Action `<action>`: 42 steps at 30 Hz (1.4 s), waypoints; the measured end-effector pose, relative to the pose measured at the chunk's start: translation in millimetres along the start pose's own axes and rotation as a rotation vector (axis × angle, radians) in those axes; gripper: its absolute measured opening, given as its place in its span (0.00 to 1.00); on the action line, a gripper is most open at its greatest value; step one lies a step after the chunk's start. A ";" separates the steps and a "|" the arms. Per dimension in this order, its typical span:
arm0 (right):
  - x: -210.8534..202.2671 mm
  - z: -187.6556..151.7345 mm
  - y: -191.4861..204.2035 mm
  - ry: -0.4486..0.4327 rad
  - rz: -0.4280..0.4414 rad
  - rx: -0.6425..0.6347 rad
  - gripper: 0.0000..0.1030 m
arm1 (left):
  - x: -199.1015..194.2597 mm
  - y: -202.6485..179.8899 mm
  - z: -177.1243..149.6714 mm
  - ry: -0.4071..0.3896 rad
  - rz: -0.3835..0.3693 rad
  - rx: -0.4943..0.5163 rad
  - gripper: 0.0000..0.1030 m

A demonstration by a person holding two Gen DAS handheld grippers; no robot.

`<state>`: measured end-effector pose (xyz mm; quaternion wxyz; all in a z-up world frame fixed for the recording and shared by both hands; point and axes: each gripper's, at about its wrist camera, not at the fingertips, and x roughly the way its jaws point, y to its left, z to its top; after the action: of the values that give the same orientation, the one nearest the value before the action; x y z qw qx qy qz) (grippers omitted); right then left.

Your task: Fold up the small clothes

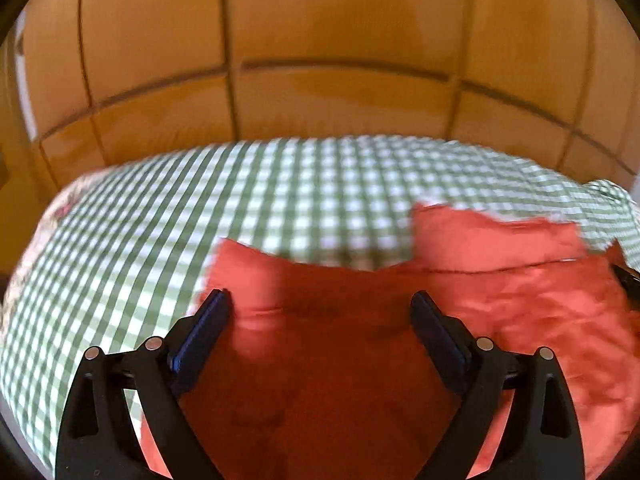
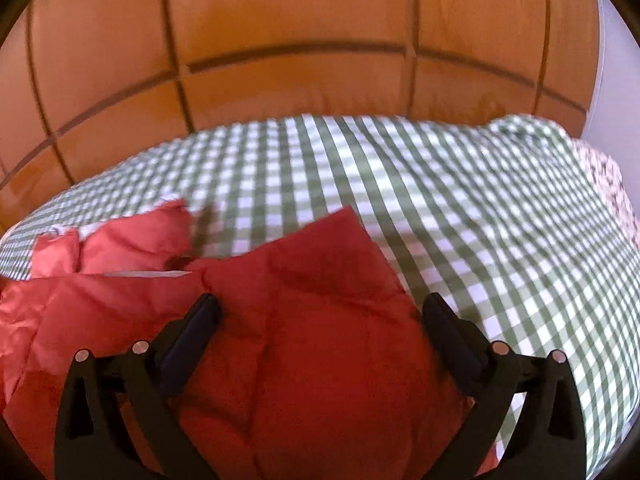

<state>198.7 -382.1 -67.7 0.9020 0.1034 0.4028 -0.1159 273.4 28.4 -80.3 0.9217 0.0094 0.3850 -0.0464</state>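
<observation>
A small red garment [image 1: 360, 360] lies spread on a green-and-white checked cloth [image 1: 160, 220]. It also shows in the right wrist view [image 2: 320, 340], with a sleeve [image 2: 132, 240] stretched out at the far left. My left gripper [image 1: 320, 304] is open and hovers over the garment's left part, jaws wide apart and holding nothing. My right gripper [image 2: 320, 308] is open over the garment's right part, near its pointed far corner [image 2: 344, 220], and holds nothing.
The checked cloth [image 2: 480, 220] covers the table. Behind it stand orange wooden cabinet fronts [image 1: 320, 40] with dark seams. A flowered fabric edge [image 2: 612, 184] shows at the right border of the cloth. A pale wall [image 2: 612, 60] is at far right.
</observation>
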 end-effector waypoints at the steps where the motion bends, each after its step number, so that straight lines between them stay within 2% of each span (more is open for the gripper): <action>1: 4.6 -0.4 -1.5 0.010 0.009 0.010 0.98 | 8.9 5.2 -1.3 0.019 -0.002 -0.013 0.94; 2: 9.9 -0.4 -4.4 0.019 0.023 0.027 0.98 | 19.1 10.4 -3.5 0.037 -0.018 -0.039 0.97; 7: 22.2 -4.0 -16.0 0.023 0.080 0.088 0.98 | 56.2 28.9 -5.7 0.113 -0.172 -0.171 0.97; 11: 23.1 -5.8 -20.3 0.005 0.109 0.108 0.98 | 62.4 32.9 -4.7 0.122 -0.217 -0.200 0.97; 17: 17.8 -5.9 -22.2 -0.009 0.140 0.114 0.98 | 33.6 42.0 -10.8 0.057 -0.205 -0.248 0.97; 23: -24.9 -19.6 -21.5 -0.083 0.088 0.116 0.98 | -26.5 77.8 -38.5 -0.037 -0.264 -0.416 0.96; 27: -57.7 -37.1 -11.5 -0.135 0.068 0.054 0.98 | -58.3 82.4 -59.7 -0.061 -0.258 -0.394 0.96; 31: -88.6 -61.8 0.0 -0.192 0.100 -0.005 0.98 | -76.8 80.0 -85.3 -0.052 -0.269 -0.363 0.96; 34: -106.3 -81.9 12.5 -0.230 0.115 -0.062 0.98 | -85.0 81.3 -103.4 -0.043 -0.279 -0.375 0.96; 37: -113.8 -98.4 28.5 -0.251 0.118 -0.136 0.98 | -84.2 85.7 -113.7 -0.018 -0.321 -0.412 0.96; 39: -111.7 -108.4 39.3 -0.245 0.090 -0.200 0.98 | -82.7 84.5 -120.4 -0.002 -0.337 -0.432 0.96; 42: -88.6 -125.5 52.9 -0.188 -0.014 -0.299 0.98 | -79.6 82.0 -126.2 -0.001 -0.354 -0.427 0.96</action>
<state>68.5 -285.5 -78.3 0.9402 -0.0458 0.3303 -0.0699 135.9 123.0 -114.0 0.8806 -0.2523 0.3813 -0.1247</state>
